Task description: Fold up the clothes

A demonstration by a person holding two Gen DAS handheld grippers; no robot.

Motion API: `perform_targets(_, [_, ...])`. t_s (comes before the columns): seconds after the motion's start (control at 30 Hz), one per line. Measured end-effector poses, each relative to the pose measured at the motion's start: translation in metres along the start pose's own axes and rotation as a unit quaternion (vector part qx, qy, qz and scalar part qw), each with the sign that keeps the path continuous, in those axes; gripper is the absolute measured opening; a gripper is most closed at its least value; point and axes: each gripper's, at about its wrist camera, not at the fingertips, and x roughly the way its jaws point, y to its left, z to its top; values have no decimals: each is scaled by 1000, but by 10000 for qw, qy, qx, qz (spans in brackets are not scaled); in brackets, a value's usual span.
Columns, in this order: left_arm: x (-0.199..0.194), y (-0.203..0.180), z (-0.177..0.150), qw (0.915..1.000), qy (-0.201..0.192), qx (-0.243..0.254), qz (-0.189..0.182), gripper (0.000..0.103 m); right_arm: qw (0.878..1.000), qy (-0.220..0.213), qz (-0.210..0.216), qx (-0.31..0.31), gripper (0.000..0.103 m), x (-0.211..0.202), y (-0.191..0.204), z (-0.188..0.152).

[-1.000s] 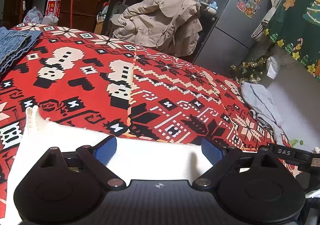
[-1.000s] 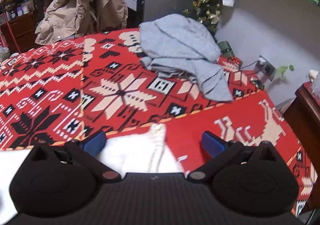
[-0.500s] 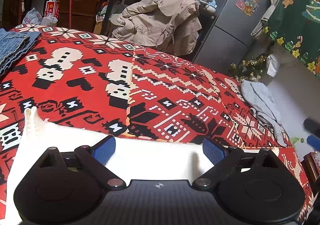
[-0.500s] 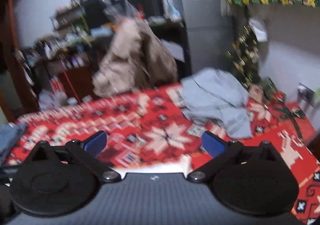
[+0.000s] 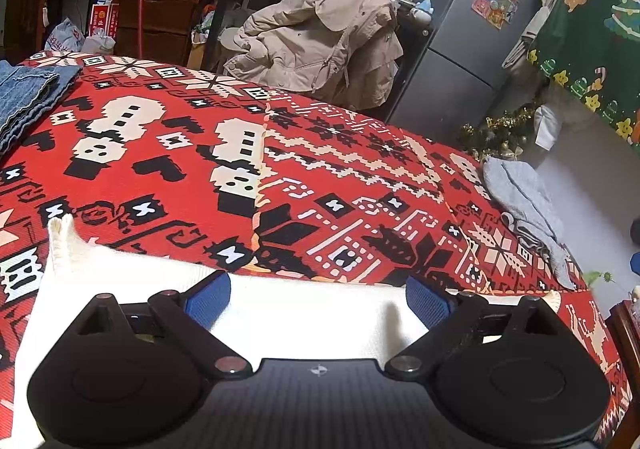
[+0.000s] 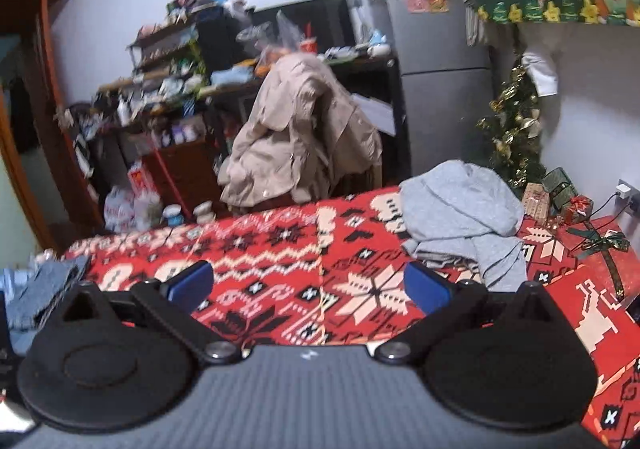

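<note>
both handheld grippers are spread wide and hold nothing. the left gripper (image 5: pixel 318 299) sits low and level, its blue fingertips (image 5: pixel 208 299) well apart. the right gripper (image 6: pixel 308 287) is raised higher, looking out level, its blue pads (image 6: pixel 426 287) equally far apart.

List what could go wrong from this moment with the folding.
1. The left gripper is open over the white garment, gripping nothing; closing here may pinch a single layer and spoil the fold.
2. The right gripper is open and lifted off, and its view is blurred, so a quick reach back could miss the edge.
3. The grey garment lies crumpled at the bed's corner and might slide off.
</note>
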Motion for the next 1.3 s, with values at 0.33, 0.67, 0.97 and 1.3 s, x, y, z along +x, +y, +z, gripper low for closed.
perform_targets(0.33, [0, 0, 0, 10000, 6, 16, 7, 95, 9948, 41, -421, -925, 102, -9, 16, -7])
perform_targets(0.67, [1, -2, 0, 10000, 18, 42, 8, 97, 9896, 679, -101, -1266, 102, 7, 20, 2])
perform_targets(0.97, [1, -1, 0, 10000, 18, 38, -4, 97, 9857, 1655, 266, 155, 9, 51, 8, -12])
perform_targets(1.3, [1, -1, 0, 10000, 18, 39, -11, 97, 9845, 1645, 218, 565, 0, 104, -7, -27])
